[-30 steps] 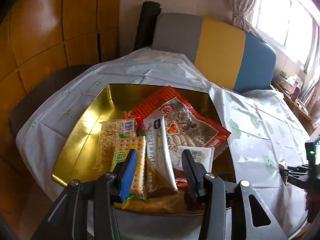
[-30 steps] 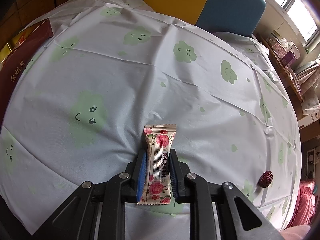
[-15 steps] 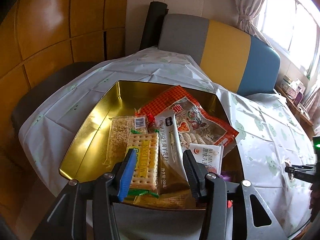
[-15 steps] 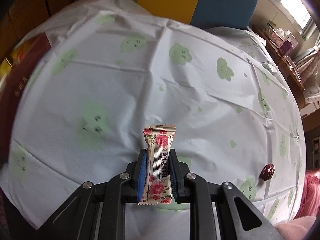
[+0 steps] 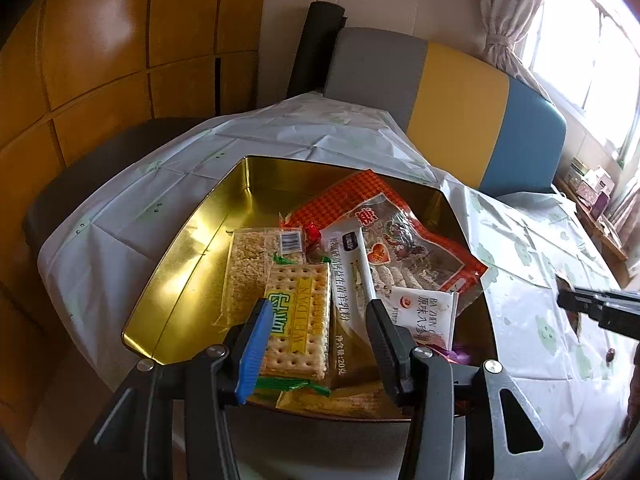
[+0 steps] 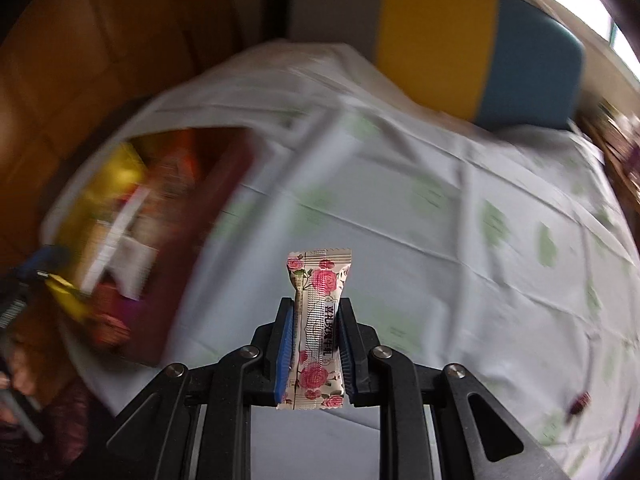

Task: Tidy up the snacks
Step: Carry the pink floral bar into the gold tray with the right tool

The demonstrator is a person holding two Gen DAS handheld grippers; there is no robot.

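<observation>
A gold tin (image 5: 192, 240) on the table holds several snack packs, among them a cracker pack (image 5: 298, 312), a rice-crisp bar (image 5: 248, 264) and a red bag (image 5: 400, 232). My left gripper (image 5: 319, 312) hovers over the tin's near edge, open, with nothing between its fingers. My right gripper (image 6: 316, 306) is shut on a rose-patterned candy packet (image 6: 320, 320) that stands upright between the pads, above the tablecloth. The right wrist view is motion-blurred, with the tin (image 6: 80, 208) at its left. The right gripper's tip (image 5: 576, 302) shows at the right edge of the left wrist view.
A white tablecloth (image 5: 540, 280) with green prints covers the round table. A chair (image 5: 460, 92) with a grey, yellow and blue back stands behind it. A dark red date (image 6: 580, 402) lies near the table's right edge. Wooden panels line the left wall.
My right gripper has lifted and swung left with the candy packet, bringing the tin into its view. The left gripper has stayed nearly still over the tin.
</observation>
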